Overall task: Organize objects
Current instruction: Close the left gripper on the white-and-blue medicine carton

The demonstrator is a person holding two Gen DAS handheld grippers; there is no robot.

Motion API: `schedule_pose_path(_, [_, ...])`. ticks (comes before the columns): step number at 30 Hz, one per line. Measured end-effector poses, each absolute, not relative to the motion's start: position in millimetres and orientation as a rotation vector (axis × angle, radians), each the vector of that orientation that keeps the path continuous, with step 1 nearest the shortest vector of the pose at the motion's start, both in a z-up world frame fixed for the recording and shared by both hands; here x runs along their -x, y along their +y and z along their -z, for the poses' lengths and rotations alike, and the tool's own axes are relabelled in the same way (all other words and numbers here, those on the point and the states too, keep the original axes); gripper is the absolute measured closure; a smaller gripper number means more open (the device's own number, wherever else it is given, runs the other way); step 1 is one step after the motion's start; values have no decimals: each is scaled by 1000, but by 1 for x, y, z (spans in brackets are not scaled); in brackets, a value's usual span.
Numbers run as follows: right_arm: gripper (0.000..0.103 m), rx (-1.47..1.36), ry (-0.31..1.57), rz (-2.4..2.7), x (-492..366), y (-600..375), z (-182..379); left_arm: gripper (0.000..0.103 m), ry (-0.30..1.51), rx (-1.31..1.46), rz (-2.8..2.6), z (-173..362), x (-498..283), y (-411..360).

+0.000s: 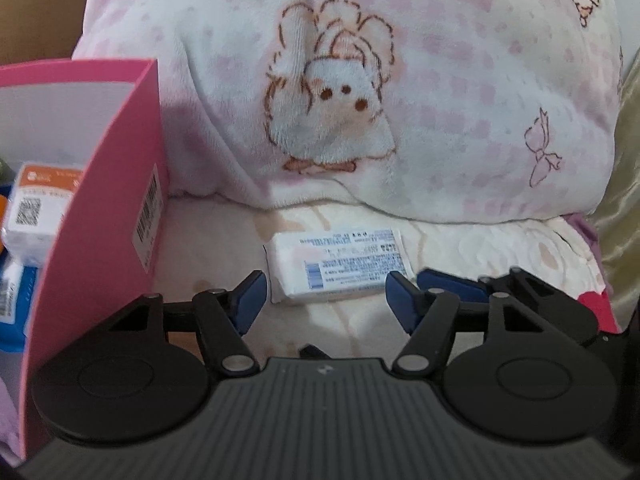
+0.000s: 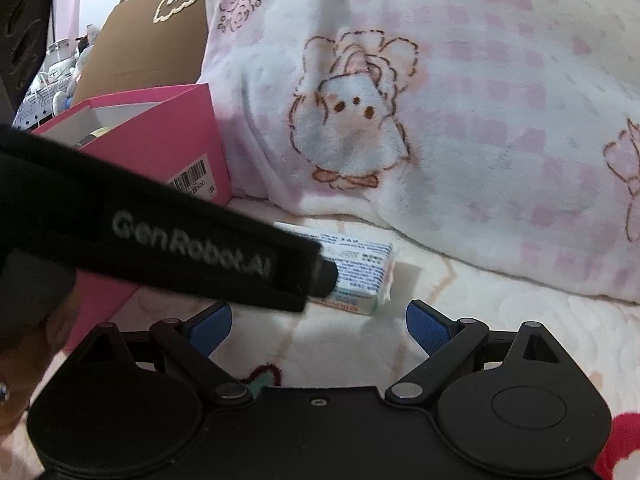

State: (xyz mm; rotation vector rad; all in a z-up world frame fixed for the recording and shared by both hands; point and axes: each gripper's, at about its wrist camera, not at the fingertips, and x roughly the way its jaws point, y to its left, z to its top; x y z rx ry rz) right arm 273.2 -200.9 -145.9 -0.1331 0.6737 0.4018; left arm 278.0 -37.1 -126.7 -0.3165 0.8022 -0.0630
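A white tissue pack (image 1: 338,264) with blue print lies flat on the cream bedspread (image 1: 224,240). My left gripper (image 1: 326,294) is low over it and open. Its blue pads (image 1: 250,300) stand at the pack's two short ends, and I see no squeeze on the wrapper. In the right wrist view the same pack (image 2: 360,276) lies just ahead of my right gripper (image 2: 320,328), which is open and holds nothing. The left gripper's black strap (image 2: 192,240) crosses that view and hides the pack's left end. An open pink box (image 1: 100,220) stands to the left.
Inside the pink box (image 2: 172,140) lie other packs, one white with an orange label (image 1: 36,208). A plush pink-checked blanket (image 1: 360,100) bulges right behind the tissue pack. A cardboard box (image 2: 152,40) stands behind the pink box. Gold fabric (image 1: 624,200) is at the far right.
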Motion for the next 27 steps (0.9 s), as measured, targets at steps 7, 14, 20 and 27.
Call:
schedule_pose_path(7, [7,177,653,-448,-273,-198,151,42,760,356,99,130,-279,-35])
schedule_pose_path(14, [6,208,647,-473,-269,-195,154,43,756,358,117,131,-279,-35])
schedule_pose_path(20, [5,198,671,-448,-264,-194,152,43,788,378,120,128,-279,-38])
schedule_pose_path(27, [5,194,742,-401,-248,-201,144,43,869,522,198,126,-273,-34])
